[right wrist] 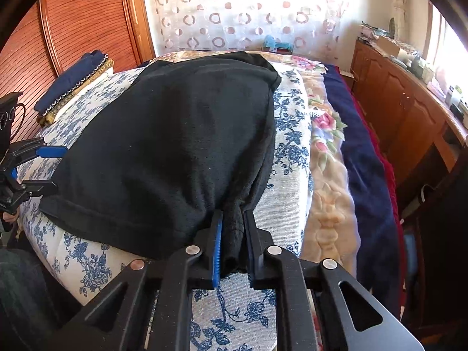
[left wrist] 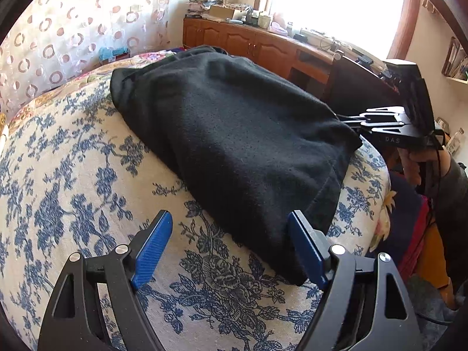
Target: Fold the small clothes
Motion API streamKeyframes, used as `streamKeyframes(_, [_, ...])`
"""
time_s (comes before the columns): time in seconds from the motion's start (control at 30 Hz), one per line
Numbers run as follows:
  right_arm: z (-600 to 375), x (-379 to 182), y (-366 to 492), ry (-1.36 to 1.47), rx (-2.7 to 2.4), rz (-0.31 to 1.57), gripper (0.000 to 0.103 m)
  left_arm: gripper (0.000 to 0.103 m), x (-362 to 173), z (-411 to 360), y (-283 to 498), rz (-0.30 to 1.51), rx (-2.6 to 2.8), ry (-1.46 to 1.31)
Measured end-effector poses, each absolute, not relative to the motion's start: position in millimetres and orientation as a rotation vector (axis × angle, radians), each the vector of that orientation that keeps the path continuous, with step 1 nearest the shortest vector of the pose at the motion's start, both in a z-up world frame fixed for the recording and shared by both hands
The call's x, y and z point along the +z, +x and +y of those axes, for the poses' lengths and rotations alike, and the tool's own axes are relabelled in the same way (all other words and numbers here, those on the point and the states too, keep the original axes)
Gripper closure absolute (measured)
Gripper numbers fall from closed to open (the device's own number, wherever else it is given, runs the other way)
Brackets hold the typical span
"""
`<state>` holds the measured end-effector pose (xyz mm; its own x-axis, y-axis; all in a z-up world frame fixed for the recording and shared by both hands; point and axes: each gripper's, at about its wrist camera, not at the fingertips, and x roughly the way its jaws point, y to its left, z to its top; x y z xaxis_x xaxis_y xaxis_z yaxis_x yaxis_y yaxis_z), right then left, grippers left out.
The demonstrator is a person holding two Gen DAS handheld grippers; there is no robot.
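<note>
A black garment [left wrist: 234, 134] is lying spread across a bed cover [left wrist: 73, 175] printed with blue flowers, its long body reaching from the near edge of the bed toward a curtain [left wrist: 73, 23] dotted with rings. The right gripper [right wrist: 232, 245] is clamping a bunched corner of the garment: in the right wrist view the cloth is gathering into folds where the two pads [right wrist: 217, 251] are pressing on it from both sides, and the pinched end is hanging just past the pads toward the camera. The left gripper [left wrist: 231, 245] is hovering low at the opposite near corner with its blue fingers [left wrist: 153, 248] standing wide apart; one finger is lying against the garment's edge and the other is over bare cover, and nothing is being gripped between them. In the right wrist view that same gripper is showing at the left edge, its open fingers framing the garment's corner. A folded stack of dark blue and pale cloth [right wrist: 73, 84] is sitting on the far side of the bed near a wooden slatted panel [right wrist: 58, 29]. A wooden cabinet [left wrist: 248, 46] under a bright window is carrying assorted small items.
</note>
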<state>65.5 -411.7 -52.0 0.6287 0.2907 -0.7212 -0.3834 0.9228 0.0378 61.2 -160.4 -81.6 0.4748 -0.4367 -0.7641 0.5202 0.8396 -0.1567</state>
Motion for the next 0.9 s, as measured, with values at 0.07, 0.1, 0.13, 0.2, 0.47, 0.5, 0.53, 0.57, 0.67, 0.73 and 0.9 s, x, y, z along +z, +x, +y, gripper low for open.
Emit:
streamKeyframes(0.07, [-412,-52,65,-0.122,0.390,0.803,0.093,0.022,-85,-161,59,0.917,-0.607,0.089])
streamKeyframes(0.1, [-412,-51,65,-0.115,0.394,0.796,0.094,0.023,-84,-162,57,0.910,-0.613,0.090])
streamKeyframes(0.13, [-412,-50,64,-0.108,0.399,0.788,0.094,0.031,-85,-163,55,0.910,-0.633,0.088])
streamKeyframes(0.2, [-413,-45,62,-0.087,0.408,0.760,0.095,0.050,-83,-166,51,0.910,-0.660,0.092])
streamKeyframes(0.47, [-413,-10,62,-0.051,0.423,0.615,0.095,0.097,-64,-166,52,0.867,-0.738,0.039])
streamKeyframes(0.5, [-414,-2,66,-0.046,0.427,0.594,0.095,0.097,-54,-162,57,0.844,-0.732,0.014])
streamKeyframes(0.53, [-414,4,72,-0.040,0.430,0.580,0.095,0.097,-42,-158,63,0.813,-0.724,-0.004])
streamKeyframes(0.57, [-414,12,79,-0.039,0.431,0.564,0.096,0.098,-29,-153,70,0.781,-0.711,-0.016])
streamKeyframes(0.67, [-411,33,105,-0.036,0.445,0.527,0.096,0.098,-2,-141,98,0.725,-0.682,-0.050])
streamKeyframes(0.73, [-407,47,130,-0.040,0.437,0.512,0.096,0.098,17,-130,133,0.696,-0.631,-0.074])
streamKeyframes(0.9, [-397,56,224,-0.045,0.373,0.546,0.096,0.098,19,-113,226,0.698,-0.467,-0.054])
